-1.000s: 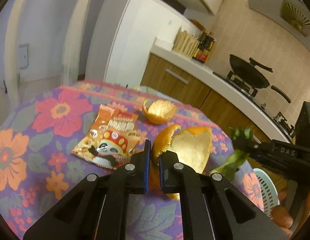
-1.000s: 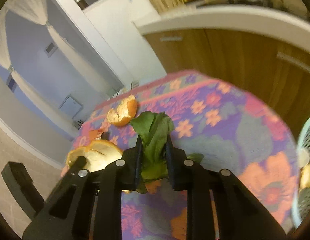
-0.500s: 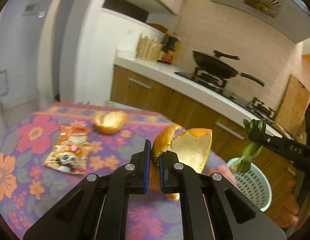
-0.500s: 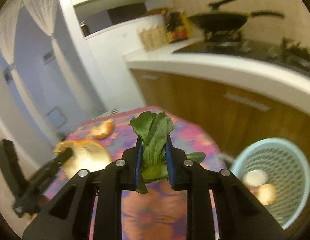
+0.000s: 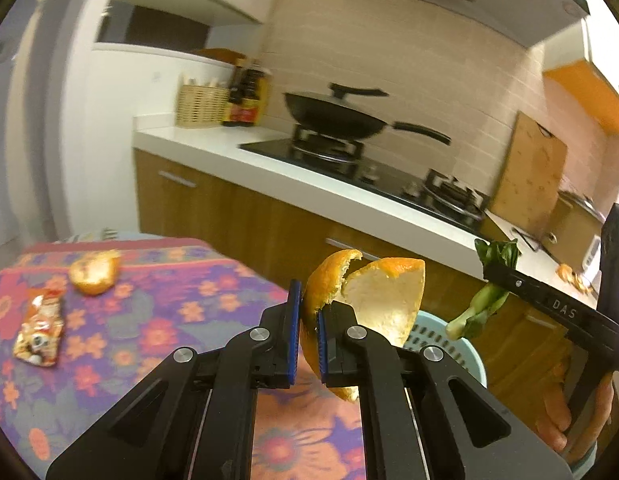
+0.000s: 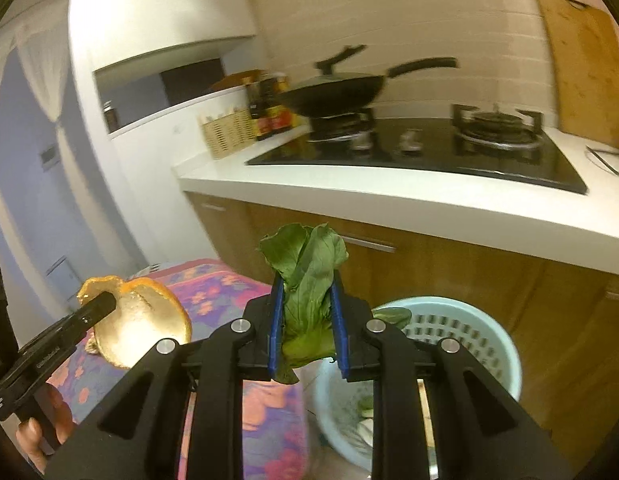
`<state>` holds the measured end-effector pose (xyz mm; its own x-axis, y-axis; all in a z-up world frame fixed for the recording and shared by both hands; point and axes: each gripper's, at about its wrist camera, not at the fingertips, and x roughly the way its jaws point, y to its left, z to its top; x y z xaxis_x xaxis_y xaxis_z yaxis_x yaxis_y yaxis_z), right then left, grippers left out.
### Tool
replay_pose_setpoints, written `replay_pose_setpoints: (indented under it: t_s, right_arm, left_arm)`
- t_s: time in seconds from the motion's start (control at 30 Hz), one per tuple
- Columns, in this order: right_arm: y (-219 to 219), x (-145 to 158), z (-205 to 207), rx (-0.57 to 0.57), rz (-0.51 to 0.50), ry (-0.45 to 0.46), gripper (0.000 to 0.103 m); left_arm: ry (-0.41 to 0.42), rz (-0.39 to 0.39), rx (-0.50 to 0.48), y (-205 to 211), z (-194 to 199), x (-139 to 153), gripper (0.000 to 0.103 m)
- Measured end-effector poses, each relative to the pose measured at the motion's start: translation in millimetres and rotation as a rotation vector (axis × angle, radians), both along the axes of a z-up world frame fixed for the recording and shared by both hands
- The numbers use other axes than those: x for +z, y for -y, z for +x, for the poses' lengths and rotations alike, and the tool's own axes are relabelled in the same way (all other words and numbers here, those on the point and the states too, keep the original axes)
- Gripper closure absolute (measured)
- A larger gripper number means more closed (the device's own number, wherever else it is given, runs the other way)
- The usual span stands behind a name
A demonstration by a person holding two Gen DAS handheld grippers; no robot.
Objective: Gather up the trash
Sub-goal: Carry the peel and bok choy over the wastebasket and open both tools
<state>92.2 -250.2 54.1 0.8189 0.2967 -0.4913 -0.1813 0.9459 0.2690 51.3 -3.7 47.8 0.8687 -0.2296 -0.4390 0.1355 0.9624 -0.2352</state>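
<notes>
Between its blue pads, the right gripper [image 6: 303, 330] clamps a green leafy vegetable stalk [image 6: 307, 280], upright, directly above the pale blue slotted plastic basket [image 6: 505, 344]. The left gripper [image 5: 306, 338] pinches a curled orange peel [image 5: 373, 296], farther from that basket, above the flowered table [image 5: 149, 320].

Pale blue slotted plastic basket [image 6: 461, 336] stands on the floor just beside the floral-cloth tabletop [image 5: 157, 320] edge, mouth open upward; scraps lie at its bottom. Wood-fronted kitchen cabinets [image 6: 449, 276] under a white worktop close off the far side. On the tabletop, an orange peel cup [image 5: 94, 272] and a printed snack packet [image 5: 39, 330] lie apart, bare cloth between.
</notes>
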Motion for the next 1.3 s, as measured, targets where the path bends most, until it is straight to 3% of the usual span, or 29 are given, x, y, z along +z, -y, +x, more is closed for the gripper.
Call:
replay_pose_setpoints:
  t_s: [0.23,0.47,0.7,1.0,1.07,1.13,1.3]
  right_arm:
    - [54,-20,7,-0.085,0.049,-0.063,0.085]
    - [83,-53,21,-0.177,0.046,-0.177,0.085]
    - [92,-78,34,-0.220,0.033,-0.254,0.085]
    - [88,-84,39,-0.231,-0.008,-0.256,0.084]
    - [86,-85,39,-0.234,-0.030,-0.252,0.084]
    - [84,-87,40,-0.238,-0.037,-0.258,0.080]
    - [82,-94,45,-0.240,-0.028,-0.312,0.070]
  left_arm:
    - [-0.040,0.037,-0.097,63,21,-11,0.098]
    - [-0.111,0.097,-0.175,116,40,-40,0.097]
    - [-0.176,0.132,-0.207,136,60,-57,0.096]
    - [-0.229,0.137,-0.194,141,76,-74,0.094]
    - [-0.232,0.136,-0.189,140,76,-76,0.091]
    - [-0.249,0.129,-0.198,140,77,-78,0.076]
    - [-0.258,0.128,-0.211,138,75,-78,0.070]
